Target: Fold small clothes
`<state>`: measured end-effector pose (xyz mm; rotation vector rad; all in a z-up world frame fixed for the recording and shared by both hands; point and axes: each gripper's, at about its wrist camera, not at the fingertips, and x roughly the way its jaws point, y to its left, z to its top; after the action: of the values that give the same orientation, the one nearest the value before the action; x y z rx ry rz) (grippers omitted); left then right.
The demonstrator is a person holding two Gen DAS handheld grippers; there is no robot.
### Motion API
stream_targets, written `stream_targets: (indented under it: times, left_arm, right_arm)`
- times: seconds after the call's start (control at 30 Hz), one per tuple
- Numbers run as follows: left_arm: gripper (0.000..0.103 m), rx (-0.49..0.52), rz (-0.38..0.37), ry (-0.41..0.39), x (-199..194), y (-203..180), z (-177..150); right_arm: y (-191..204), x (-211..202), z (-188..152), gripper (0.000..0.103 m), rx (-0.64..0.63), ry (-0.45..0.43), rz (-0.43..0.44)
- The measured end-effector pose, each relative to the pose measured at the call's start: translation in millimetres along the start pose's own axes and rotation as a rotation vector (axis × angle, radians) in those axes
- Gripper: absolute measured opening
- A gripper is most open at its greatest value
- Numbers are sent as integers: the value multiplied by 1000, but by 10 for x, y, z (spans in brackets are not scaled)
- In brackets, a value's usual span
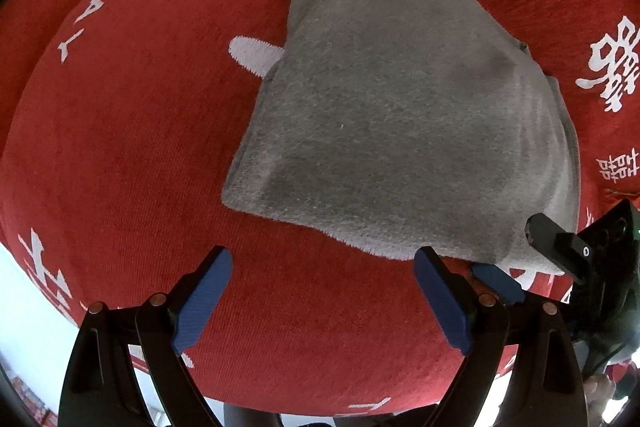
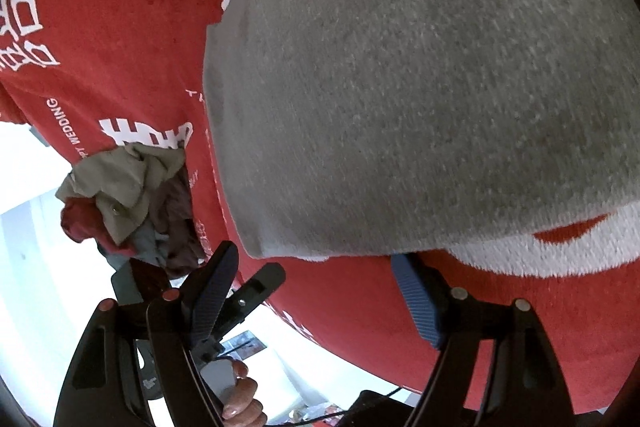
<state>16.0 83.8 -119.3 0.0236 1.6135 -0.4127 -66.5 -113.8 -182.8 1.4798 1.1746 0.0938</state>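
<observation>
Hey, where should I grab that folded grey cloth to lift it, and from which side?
Judging by its pose, take the grey cloth at its near right corner, coming in low from the table's near edge. That corner lies flat on the red tablecloth, and the open right tongs already sit beside it.

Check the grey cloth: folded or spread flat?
Folded. The grey cloth lies doubled on the red cover, with stacked layer edges showing at its far corner.
</observation>
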Motion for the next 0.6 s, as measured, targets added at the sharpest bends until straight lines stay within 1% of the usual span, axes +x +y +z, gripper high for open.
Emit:
stream_targets:
  times: [0.13, 0.2, 0.3, 0.33, 0.43, 0.5, 0.53, 0.57, 0.6]
  left_arm:
    - [93, -1, -5, 2, -14, 29, -4]
    - [93, -11, -26, 4, -24, 66, -6]
    - [93, -62, -107, 5, -90, 223, -26]
    - [93, -91, -146, 3, -102, 277, -22]
    - [93, -128, -210, -3, -129, 374, -18]
    - [93, -136, -249, -7, -152, 409, -23]
    - [93, -134, -266, -8, -151, 407, -22]
    - [93, -130, -282, -9, -153, 401, -23]
    - [93, -128, -295, -8, -149, 391, -23]
  right_arm:
    - [-15, 8, 8, 81, 7, -6, 17]
    - [-18, 5, 12, 81, 8, -7, 24]
    - [-30, 7, 5, 81, 15, -12, 41]
    - [-43, 11, 3, 81, 24, -16, 55]
    - [-83, 20, 9, 79, 50, -29, 80]
    - [-104, 40, 19, 64, 72, -42, 79]
    - [-110, 46, 25, 41, 78, -48, 71]
    - [-108, 60, 42, 14, 84, -56, 55]
    - [-100, 65, 51, 9, 86, -61, 54]
